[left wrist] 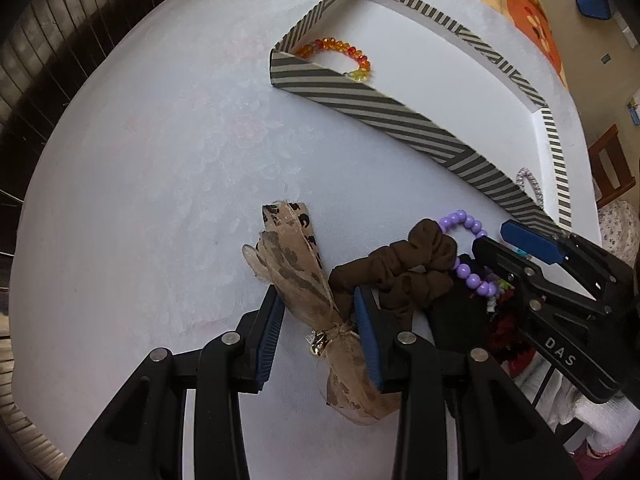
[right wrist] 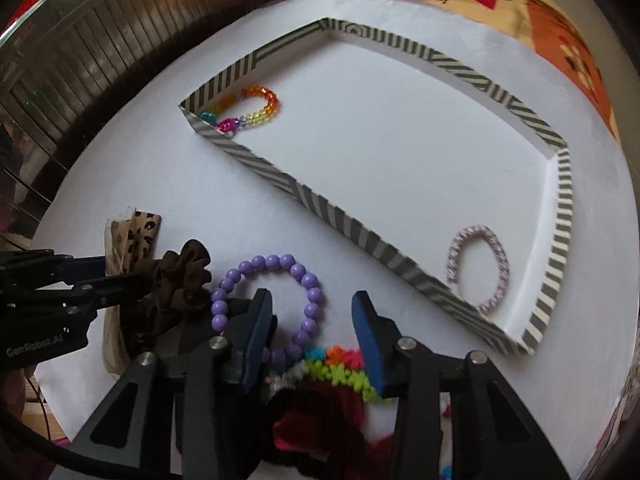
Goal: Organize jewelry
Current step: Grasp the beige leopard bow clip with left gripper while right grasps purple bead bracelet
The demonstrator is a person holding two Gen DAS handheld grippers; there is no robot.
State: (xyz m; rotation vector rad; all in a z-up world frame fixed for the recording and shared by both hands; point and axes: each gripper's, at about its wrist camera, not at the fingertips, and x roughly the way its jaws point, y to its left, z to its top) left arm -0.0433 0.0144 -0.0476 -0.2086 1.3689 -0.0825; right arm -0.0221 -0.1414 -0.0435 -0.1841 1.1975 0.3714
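A leopard-print ribbon bow (left wrist: 296, 272) lies on the white table between the jaws of my left gripper (left wrist: 318, 296), which is open; its left pad stands clear of the ribbon. A brown scrunchie (left wrist: 416, 264) rests just to its right. My right gripper (right wrist: 311, 296) points down over a purple bead bracelet (right wrist: 304, 276). The bracelet's right side sits between the open pads, untouched. A striped tray (right wrist: 320, 208) holds a rainbow bead bracelet (right wrist: 256, 108) and a pale pink hair tie (right wrist: 478, 268).
Neon (right wrist: 340, 368) and dark red (right wrist: 320, 412) scrunchies lie under the right gripper. The left gripper (right wrist: 120, 274) is close by on the left. A patterned blanket (right wrist: 560, 40) lies behind the table, and dark slats (right wrist: 100, 40) line the left side.
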